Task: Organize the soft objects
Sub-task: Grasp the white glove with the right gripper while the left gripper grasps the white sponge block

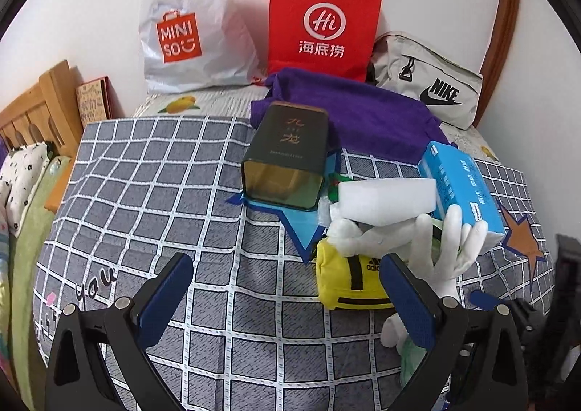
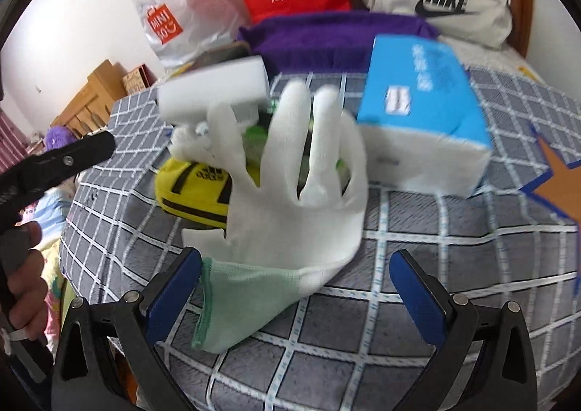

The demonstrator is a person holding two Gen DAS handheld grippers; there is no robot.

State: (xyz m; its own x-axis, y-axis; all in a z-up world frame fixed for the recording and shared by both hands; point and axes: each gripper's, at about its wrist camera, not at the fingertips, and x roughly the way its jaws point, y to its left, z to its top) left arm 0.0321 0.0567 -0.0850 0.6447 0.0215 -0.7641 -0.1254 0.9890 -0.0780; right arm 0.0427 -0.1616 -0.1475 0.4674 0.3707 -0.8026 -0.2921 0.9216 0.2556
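Observation:
A white glove with a green cuff lies on the checked blanket, fingers up against a pile. The pile holds a yellow Adidas pouch, a white foam block and a blue tissue pack. My right gripper is open, its jaws either side of the glove's cuff. In the left wrist view the glove, pouch, foam block and tissue pack sit at right. My left gripper is open and empty over bare blanket, left of the pouch.
A dark tin box lies on a blue star patch. Behind it are a purple cloth, a white Miniso bag, a red paper bag and a grey Nike bag against the wall. A wooden bed frame stands at left.

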